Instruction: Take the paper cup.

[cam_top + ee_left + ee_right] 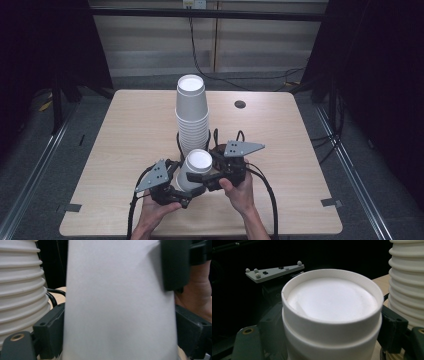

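cup orientation: i see a white paper cup [196, 169] held upside down, base up, its long axis roughly upright and leaning slightly toward me. in the right gripper view it looks like two nested cups [332, 315].
cup position: near the front middle of the table [125, 130], just in front of a tall stack of upside-down cups [192, 115].
left gripper [176, 192]: its jaws press the lower wall from both sides; in the left gripper view the cup wall [117, 305] sits between them.
right gripper [200, 177]: its jaws clamp the upper part, near the base rim.
room to move: the stack stands just behind the cup, close to touching; wide bare tabletop lies left and right.
edges: the front table edge is near my hands; a dark round hole [240, 104] sits toward the far right.
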### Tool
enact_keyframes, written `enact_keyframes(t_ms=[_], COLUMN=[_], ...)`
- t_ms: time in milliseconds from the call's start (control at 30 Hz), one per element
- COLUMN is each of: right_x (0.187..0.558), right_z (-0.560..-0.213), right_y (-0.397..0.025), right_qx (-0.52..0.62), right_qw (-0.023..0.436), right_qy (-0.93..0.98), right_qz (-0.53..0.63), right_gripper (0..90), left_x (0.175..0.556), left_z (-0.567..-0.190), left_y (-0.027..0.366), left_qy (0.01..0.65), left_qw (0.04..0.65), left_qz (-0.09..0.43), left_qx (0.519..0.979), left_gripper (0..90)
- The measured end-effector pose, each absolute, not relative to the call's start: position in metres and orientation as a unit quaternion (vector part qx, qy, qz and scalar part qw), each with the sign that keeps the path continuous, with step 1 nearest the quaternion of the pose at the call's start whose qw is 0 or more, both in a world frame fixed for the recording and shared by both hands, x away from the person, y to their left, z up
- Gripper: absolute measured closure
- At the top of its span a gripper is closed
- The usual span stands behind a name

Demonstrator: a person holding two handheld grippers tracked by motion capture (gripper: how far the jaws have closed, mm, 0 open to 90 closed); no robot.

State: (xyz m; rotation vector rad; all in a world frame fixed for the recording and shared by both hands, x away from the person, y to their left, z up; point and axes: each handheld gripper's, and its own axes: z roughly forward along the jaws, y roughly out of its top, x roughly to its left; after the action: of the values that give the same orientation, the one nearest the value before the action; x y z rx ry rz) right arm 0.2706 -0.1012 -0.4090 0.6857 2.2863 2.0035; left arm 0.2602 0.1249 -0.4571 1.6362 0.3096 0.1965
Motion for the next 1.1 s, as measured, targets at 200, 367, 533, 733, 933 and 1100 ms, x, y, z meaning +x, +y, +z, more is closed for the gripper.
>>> enact_keyframes(t_ms=[200,367,533,733,933,1100], right_x=[0.271,0.269,0.271,0.272,0.272,0.27], right_z=[-0.413,-0.413,-0.412,-0.412,-0.413,-0.415], right_y=[-0.1,-0.099,-0.099,-0.101,-0.105,-0.109], right_qx=[0.222,0.221,0.219,0.226,0.227,0.229], right_qw=[0.011,0.014,0.011,0.012,0.012,0.019], right_qy=[0.735,0.736,0.734,0.733,0.729,0.731], right_qz=[0.641,0.64,0.643,0.641,0.646,0.642], right_gripper=[22.0,20.8,16.4,13.1,13.0,13.0], left_x=[0.26,0.26,0.26,0.262,0.264,0.266], left_z=[-0.459,-0.458,-0.457,-0.457,-0.459,-0.458], left_y=[0.125,0.127,0.129,0.131,0.135,0.142], left_qy=[0.137,0.137,0.134,0.139,0.146,0.147], left_qw=[0.662,0.657,0.657,0.652,0.643,0.629], left_qz=[0.085,0.085,0.077,0.073,0.077,0.085], left_qx=[0.732,0.736,0.738,0.742,0.748,0.759], left_gripper=[13.7,16.3,17.1,17.1,17.1,17.1])
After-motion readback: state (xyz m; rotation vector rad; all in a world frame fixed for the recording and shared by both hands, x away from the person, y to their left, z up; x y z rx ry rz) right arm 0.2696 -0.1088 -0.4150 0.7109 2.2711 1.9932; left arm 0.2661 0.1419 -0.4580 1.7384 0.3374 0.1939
